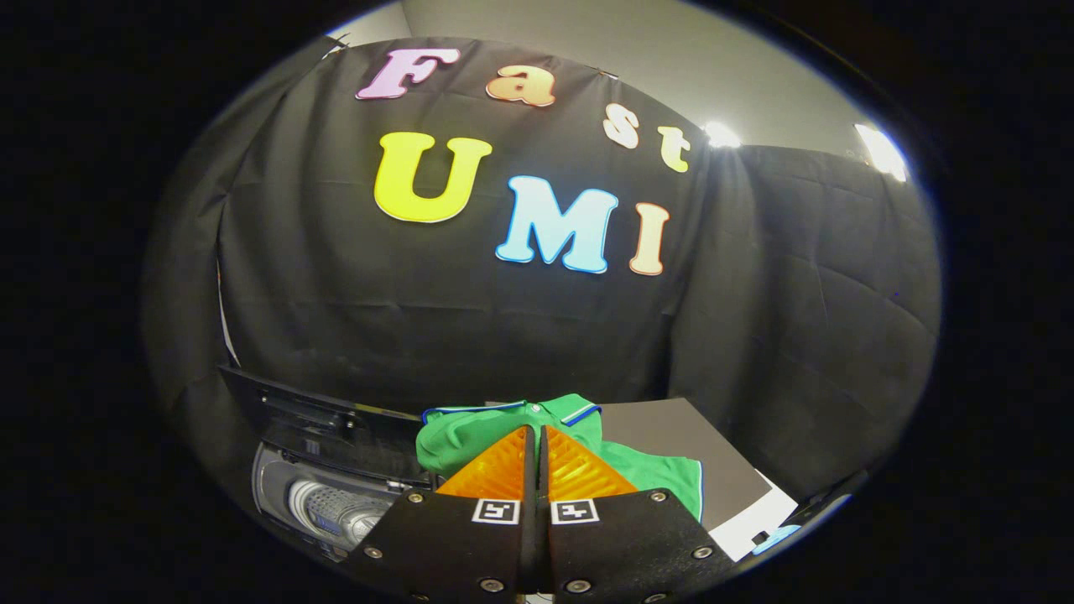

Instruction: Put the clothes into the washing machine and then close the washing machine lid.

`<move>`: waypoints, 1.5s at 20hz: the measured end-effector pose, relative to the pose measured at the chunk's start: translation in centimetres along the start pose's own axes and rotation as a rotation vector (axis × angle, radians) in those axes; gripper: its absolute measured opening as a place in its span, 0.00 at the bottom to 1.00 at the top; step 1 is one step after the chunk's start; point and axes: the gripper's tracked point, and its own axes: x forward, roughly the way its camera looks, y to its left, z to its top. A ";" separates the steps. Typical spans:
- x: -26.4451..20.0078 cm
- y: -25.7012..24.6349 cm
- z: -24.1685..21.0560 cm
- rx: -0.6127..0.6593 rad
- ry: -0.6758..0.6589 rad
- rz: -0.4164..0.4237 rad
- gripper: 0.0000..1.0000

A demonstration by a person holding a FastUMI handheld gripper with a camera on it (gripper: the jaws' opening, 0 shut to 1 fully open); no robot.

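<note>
My two fingers (pixel 537 432) are pressed together at lower centre of the frame, with nothing visibly between them. Just beyond their tips lies one green shirt (pixel 646 466) on one dark board (pixel 696 436). At lower left, one washing machine (pixel 323 503) stands with its lid (pixel 319 415) raised and drum exposed.

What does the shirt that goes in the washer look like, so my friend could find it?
Start at the washing machine with its lid standing open, then look beside it to the dark board. The shirt lies crumpled there, just ahead of the hand-held gripper, whose fingers are closed together. It is the one bright green thing, with a blue and white collar edge.
</note>
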 end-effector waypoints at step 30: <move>-3.3 25.4 -3.2 0.011 0.070 0.247 0.00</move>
